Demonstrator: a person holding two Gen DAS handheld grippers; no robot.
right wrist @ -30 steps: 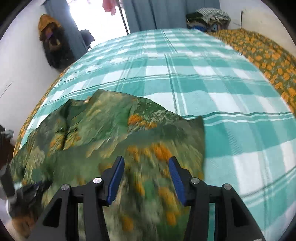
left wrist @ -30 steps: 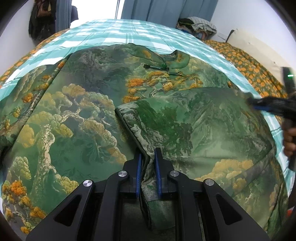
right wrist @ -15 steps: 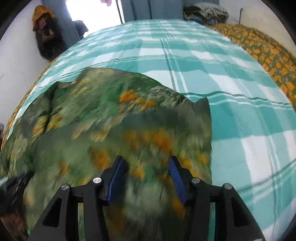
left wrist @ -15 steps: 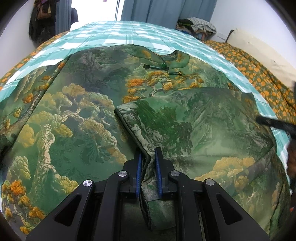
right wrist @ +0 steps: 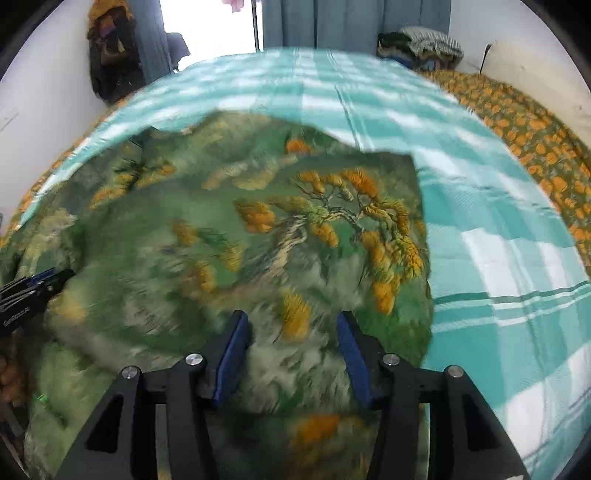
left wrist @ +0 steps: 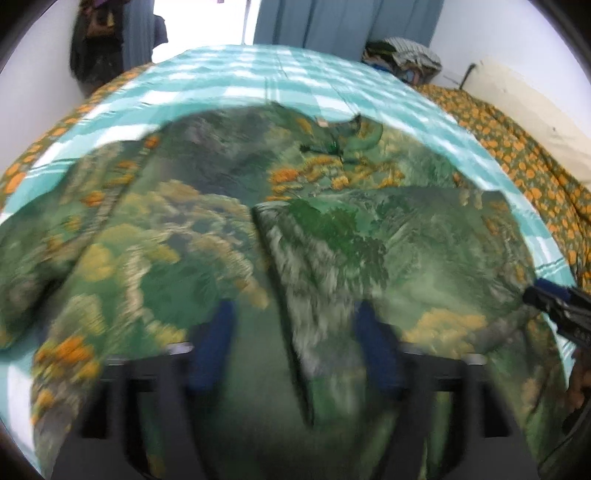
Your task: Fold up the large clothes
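With the green printed garment (left wrist: 207,266) spread on the checked bed (right wrist: 498,236), its side panel folded inward, the left tongs (left wrist: 295,347) are opening off that fold and the right tongs (right wrist: 291,354), opening slightly, hover empty; next likely needs gripping another edge.

Bedroom: bed (right wrist: 480,206), curtains (right wrist: 332,22).

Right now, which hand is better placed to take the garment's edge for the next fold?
Probably the right. The right tool hangs open over the garment near its straight edge beside the checked sheet. The left tool is opening over the fold already made.
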